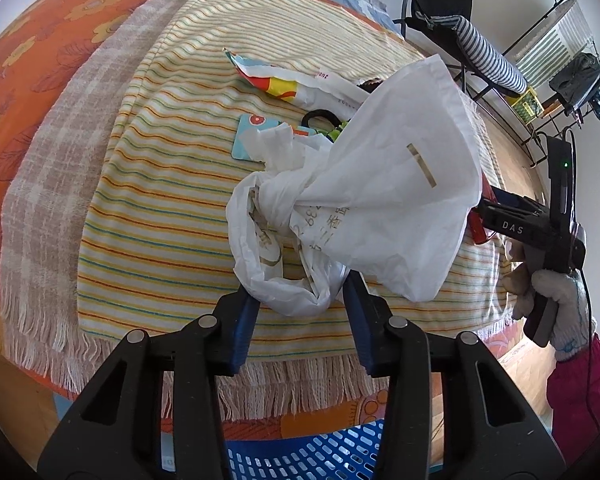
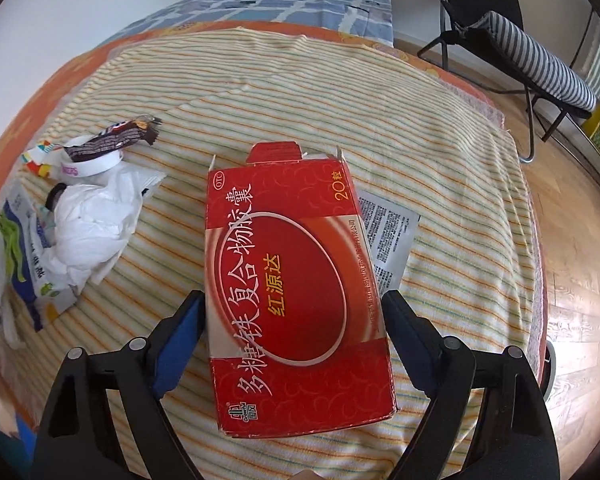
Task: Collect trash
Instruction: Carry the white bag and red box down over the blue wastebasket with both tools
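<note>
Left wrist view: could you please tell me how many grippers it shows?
2: left gripper at the bottom, holding the white bag; right gripper at the right edge.

Black tongs (image 1: 300, 312) with blue pads (image 1: 244, 320) (silver rivets); behind the other, "DAS"-marked tongs (image 1: 476, 216), a white knit glove (image 1: 560, 304) and pink sleeve (image 1: 580, 384).

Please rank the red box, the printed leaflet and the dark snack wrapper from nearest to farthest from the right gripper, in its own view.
1. red box, between the right gripper fingers.
2. printed leaflet, just beyond, right of the box.
3. dark snack wrapper, far upper left.
</note>
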